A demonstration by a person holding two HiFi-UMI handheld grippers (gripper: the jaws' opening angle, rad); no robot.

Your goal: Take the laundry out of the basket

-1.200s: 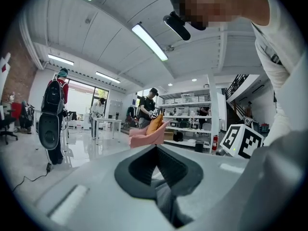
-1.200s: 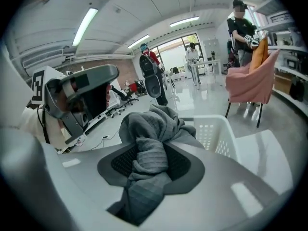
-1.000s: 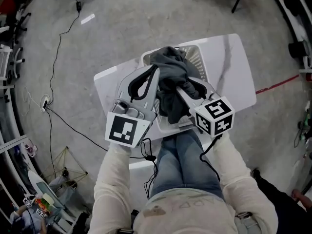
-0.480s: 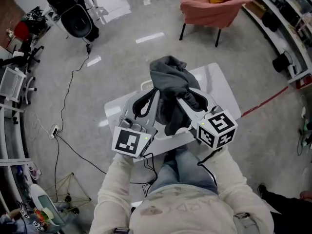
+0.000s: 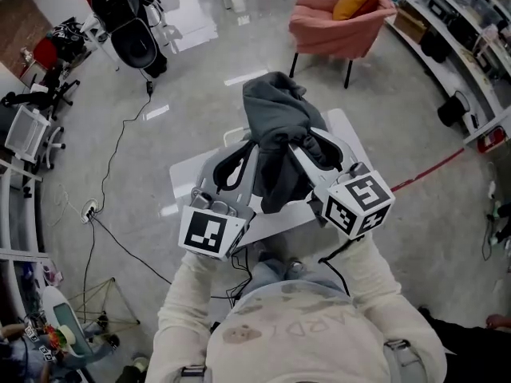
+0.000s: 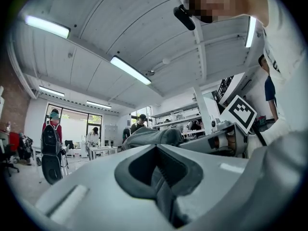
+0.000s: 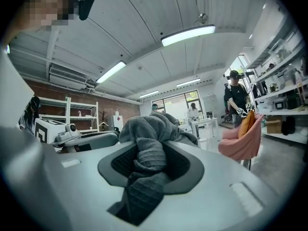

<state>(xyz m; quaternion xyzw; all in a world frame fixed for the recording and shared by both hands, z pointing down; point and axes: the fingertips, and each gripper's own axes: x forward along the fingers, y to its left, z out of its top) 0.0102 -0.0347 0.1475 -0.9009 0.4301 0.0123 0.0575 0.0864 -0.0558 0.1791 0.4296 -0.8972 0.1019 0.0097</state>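
Note:
A dark grey garment hangs bunched between both grippers, lifted well above the white table. My left gripper is shut on a fold of it; grey cloth fills the gap between its jaws. On the garment's other side, my right gripper is also shut, with ribbed grey fabric pinched and spilling over its jaws. The garment hides most of the white laundry basket; only a sliver of rim shows at the left. Each gripper appears in the other's view: the right gripper, the left gripper.
A pink armchair stands beyond the table. A black cable runs over the grey floor at left, and a black stroller stands far left. Shelving lines the right side. Several people stand in the background.
Both grippers have risen with the grey garment, lifting it higher above the basket and table. Their hold has stayed the same.

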